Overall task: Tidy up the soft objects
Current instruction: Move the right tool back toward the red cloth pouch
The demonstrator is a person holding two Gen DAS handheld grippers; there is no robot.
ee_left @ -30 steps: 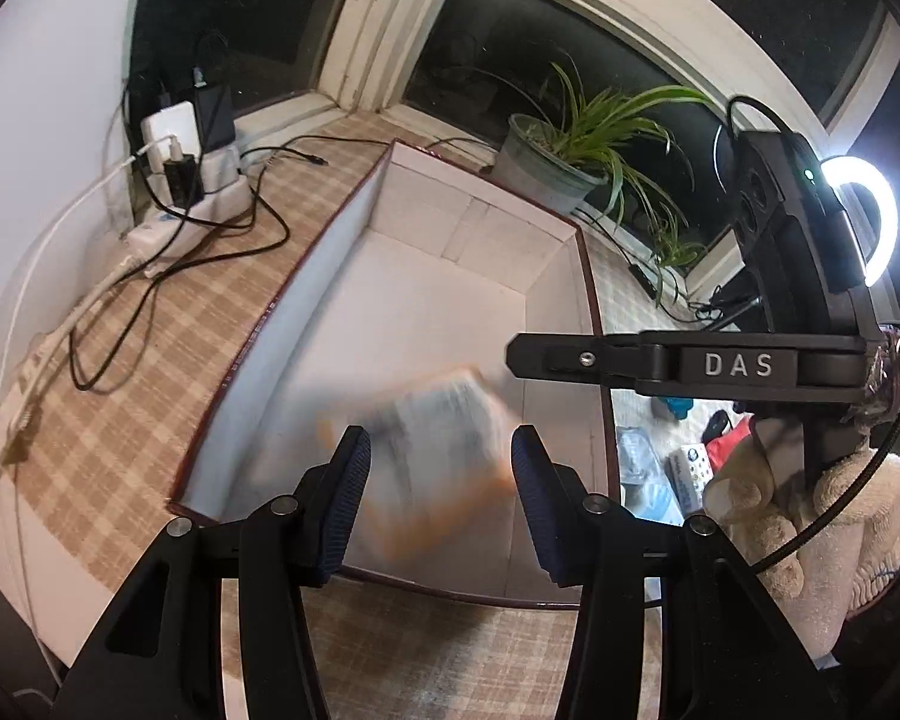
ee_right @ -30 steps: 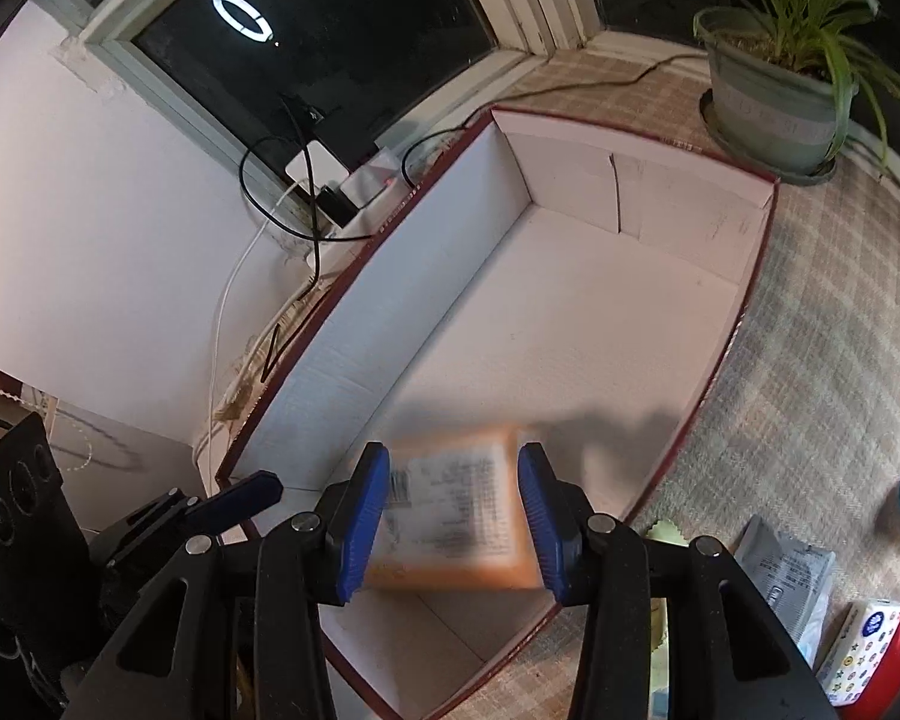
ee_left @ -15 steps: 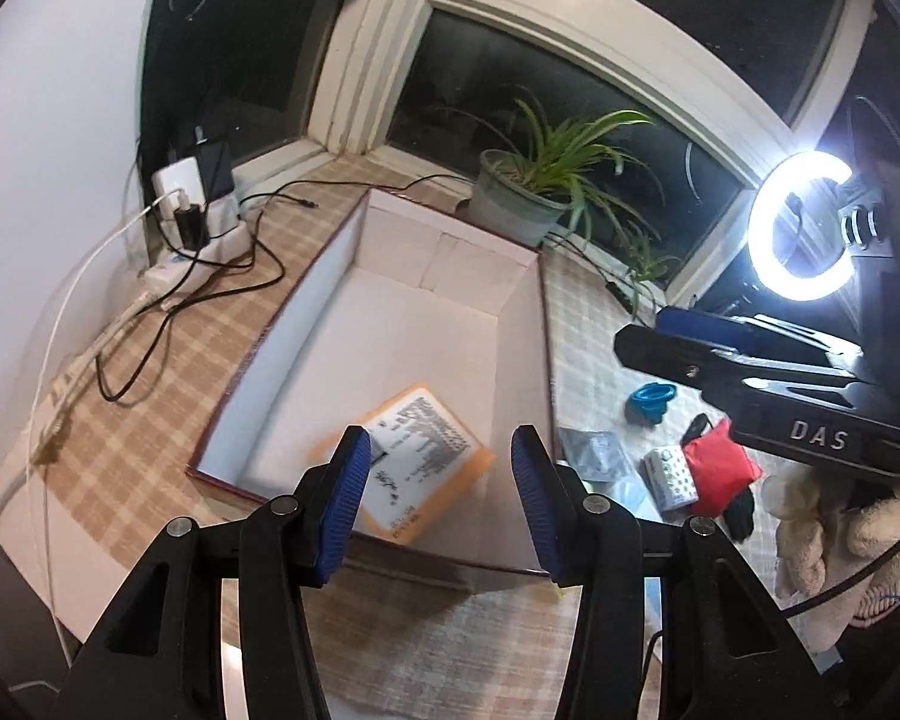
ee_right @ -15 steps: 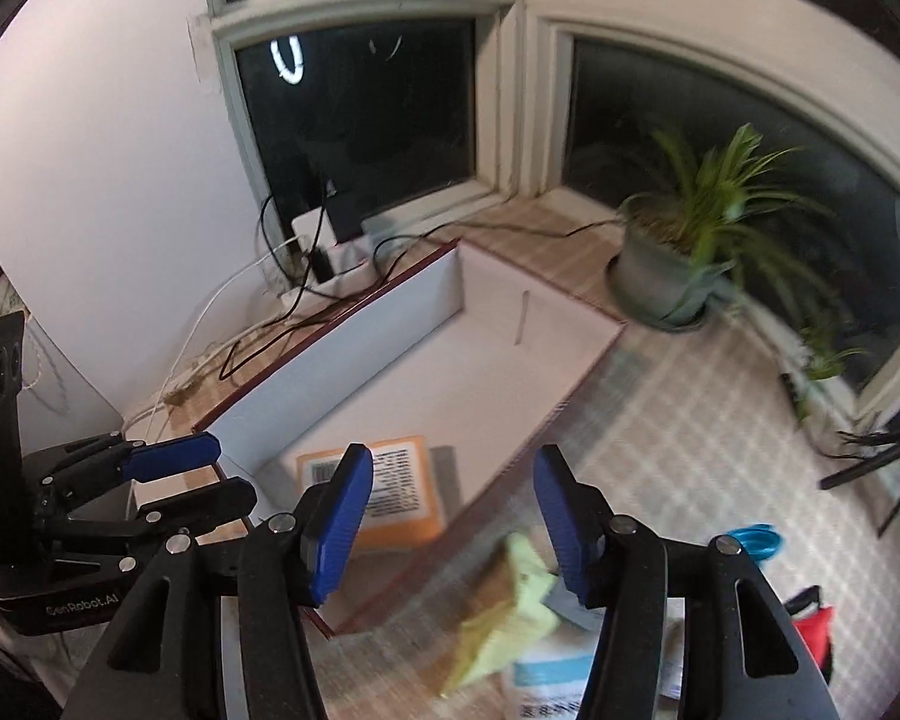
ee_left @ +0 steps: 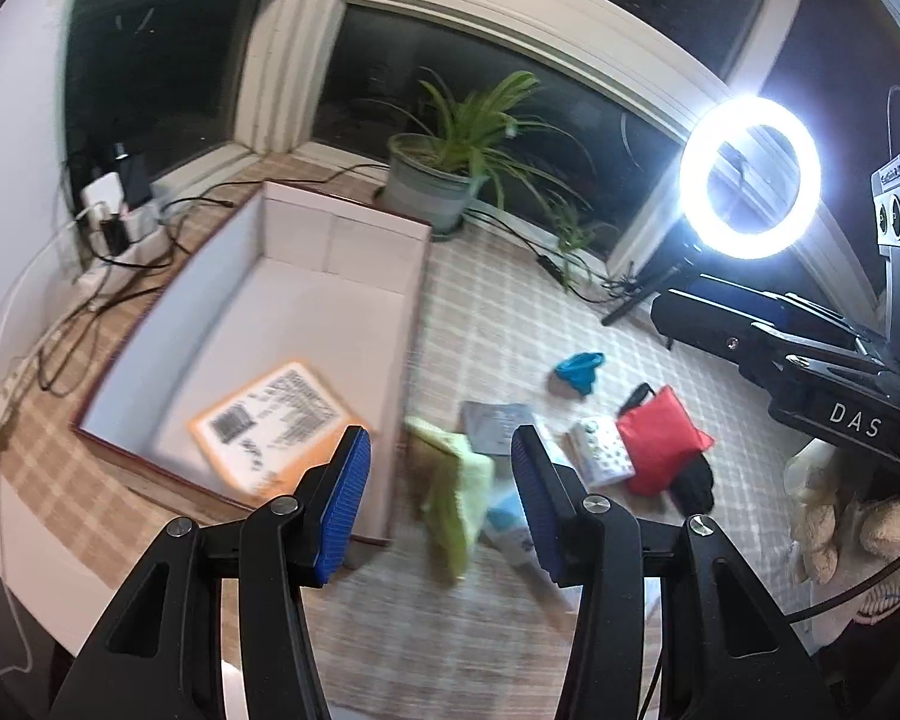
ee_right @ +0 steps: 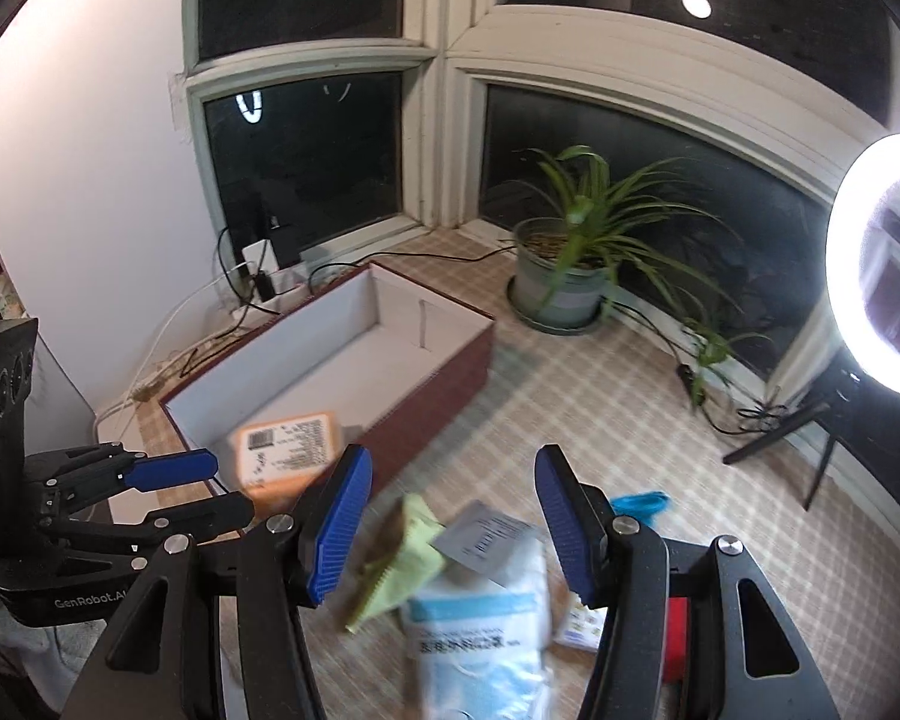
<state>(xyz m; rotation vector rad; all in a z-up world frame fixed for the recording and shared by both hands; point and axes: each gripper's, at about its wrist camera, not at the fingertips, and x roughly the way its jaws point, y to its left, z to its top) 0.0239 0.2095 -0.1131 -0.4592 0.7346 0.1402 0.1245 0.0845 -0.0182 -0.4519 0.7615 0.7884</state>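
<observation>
A: Right tool (ee_right: 453, 525) is released, jaws apart, nothing held. Where is the orange packet (ee_right: 285, 450)?

B: Ahead-left of it, flat in the box (ee_right: 450, 372) near end, long axis slanted. Left tool (ee_left: 435, 507) is empty too; the far half of the box is free.

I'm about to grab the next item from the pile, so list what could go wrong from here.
1. The yellow-green cloth, grey packet and blue-and-white mask pack overlap, so the open right gripper may snag two at once.
2. The black cables beside the white-lined maroon box could catch the left gripper.
</observation>
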